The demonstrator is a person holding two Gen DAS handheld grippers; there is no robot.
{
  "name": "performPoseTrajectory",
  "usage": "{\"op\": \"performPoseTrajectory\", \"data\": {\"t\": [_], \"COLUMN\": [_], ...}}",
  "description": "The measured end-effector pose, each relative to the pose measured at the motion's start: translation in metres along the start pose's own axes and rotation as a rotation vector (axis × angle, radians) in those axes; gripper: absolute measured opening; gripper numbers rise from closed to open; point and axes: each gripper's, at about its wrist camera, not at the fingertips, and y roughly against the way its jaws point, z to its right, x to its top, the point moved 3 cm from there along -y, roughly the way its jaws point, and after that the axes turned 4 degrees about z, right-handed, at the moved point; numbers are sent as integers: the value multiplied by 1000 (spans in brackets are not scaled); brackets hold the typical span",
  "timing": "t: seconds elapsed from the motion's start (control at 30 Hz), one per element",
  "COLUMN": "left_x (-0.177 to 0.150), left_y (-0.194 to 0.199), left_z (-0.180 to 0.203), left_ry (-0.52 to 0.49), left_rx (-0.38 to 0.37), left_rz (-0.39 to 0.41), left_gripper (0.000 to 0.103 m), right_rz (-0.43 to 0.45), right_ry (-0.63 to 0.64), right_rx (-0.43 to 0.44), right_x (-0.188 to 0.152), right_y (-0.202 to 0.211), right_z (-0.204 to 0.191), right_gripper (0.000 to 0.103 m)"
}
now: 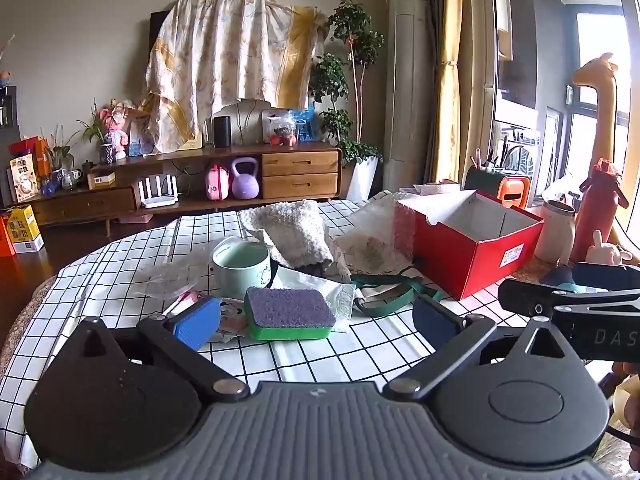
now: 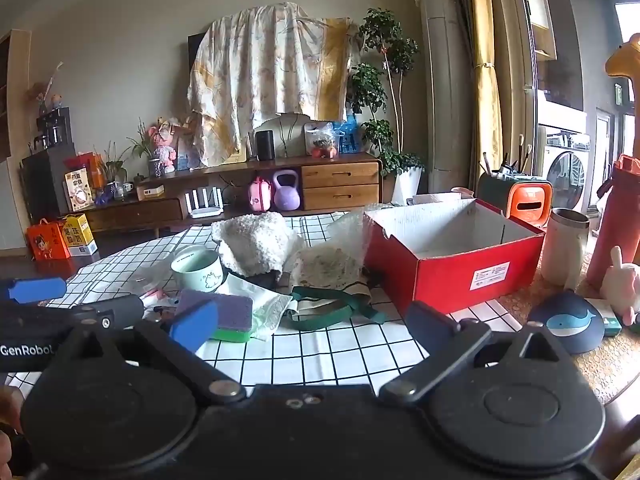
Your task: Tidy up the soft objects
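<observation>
A purple-and-green sponge (image 1: 289,313) lies on the checked tablecloth just ahead of my open, empty left gripper (image 1: 316,322), between its blue pads. It also shows in the right wrist view (image 2: 234,316). Behind it lie a white fluffy cloth (image 1: 290,230), bubble wrap (image 1: 374,236) and a green-strapped bag (image 1: 384,294). An open red box (image 1: 476,256) stands to the right, its inside looking bare. My right gripper (image 2: 314,326) is open and empty, above the tablecloth in front of the green straps (image 2: 320,310).
A mint mug (image 1: 240,266) stands left of the fluffy cloth, with a white packet (image 1: 320,288) beside it. A steel cup (image 2: 568,244), a red bottle (image 2: 616,224), a whale pad (image 2: 568,322) and a pink bunny (image 2: 620,284) stand right of the box.
</observation>
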Motion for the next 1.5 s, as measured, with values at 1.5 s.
{"op": "performPoseTrajectory", "data": {"t": [1.5], "left_x": [3], "left_y": [5], "left_z": [6], "left_ry": [2], "left_rx": [0], "left_rz": [-4], "left_gripper": [103], "right_rz": [6], "right_ry": [4], "right_rx": [-3], "right_x": [2], "right_y": [1], "right_z": [-1], "right_gripper": [101]}}
